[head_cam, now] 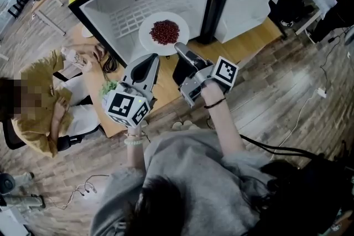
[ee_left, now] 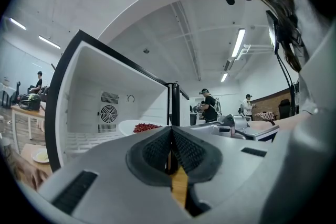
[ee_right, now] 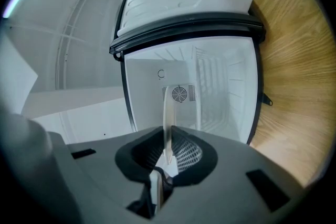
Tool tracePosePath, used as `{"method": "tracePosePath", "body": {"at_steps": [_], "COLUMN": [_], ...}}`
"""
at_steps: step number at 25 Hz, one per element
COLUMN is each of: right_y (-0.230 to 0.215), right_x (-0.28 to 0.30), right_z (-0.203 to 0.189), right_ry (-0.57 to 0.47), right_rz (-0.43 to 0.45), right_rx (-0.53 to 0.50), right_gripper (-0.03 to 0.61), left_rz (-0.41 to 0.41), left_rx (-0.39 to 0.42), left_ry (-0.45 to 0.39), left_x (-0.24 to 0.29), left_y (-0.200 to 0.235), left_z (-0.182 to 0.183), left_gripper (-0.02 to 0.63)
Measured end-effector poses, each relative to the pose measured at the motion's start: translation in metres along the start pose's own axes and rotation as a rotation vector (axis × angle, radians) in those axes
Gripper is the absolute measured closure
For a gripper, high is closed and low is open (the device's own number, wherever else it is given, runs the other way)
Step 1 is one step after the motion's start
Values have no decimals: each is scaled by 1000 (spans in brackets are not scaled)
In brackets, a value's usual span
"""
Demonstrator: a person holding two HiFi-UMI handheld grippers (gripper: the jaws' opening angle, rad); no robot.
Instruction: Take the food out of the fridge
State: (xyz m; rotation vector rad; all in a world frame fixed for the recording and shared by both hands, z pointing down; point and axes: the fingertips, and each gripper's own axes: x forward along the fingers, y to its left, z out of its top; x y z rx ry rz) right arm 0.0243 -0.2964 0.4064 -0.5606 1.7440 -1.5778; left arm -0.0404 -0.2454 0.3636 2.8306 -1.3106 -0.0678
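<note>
Right gripper (head_cam: 180, 50) clamps the rim of the white plate (head_cam: 148, 36) of red food (head_cam: 164, 31) at the open fridge (head_cam: 105, 5) — left gripper (head_cam: 150, 59) beside it, jaws together.

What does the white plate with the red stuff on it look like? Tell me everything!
The plate is round, white and smooth, with a shallow rim. A heap of small dark red pieces sits in its middle. It is held about level at the mouth of the open fridge. The right gripper pinches its near edge; nothing else seems to touch it.
</note>
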Motion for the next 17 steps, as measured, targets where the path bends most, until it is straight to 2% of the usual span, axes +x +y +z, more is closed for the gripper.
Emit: {"method": "tracePosePath", "body": {"at_steps": [17], "right_y": [6], "right_x": [1], "right_z": [-1], "right_ry": [1], "right_rz": [22], "right_rx": [-2], "right_gripper": [534], "left_rz": [-1], "left_rx": [0], "left_ry": [-1], "left_x": [0], "left_y": [-2], "left_z": [1], "left_gripper": [606]}}
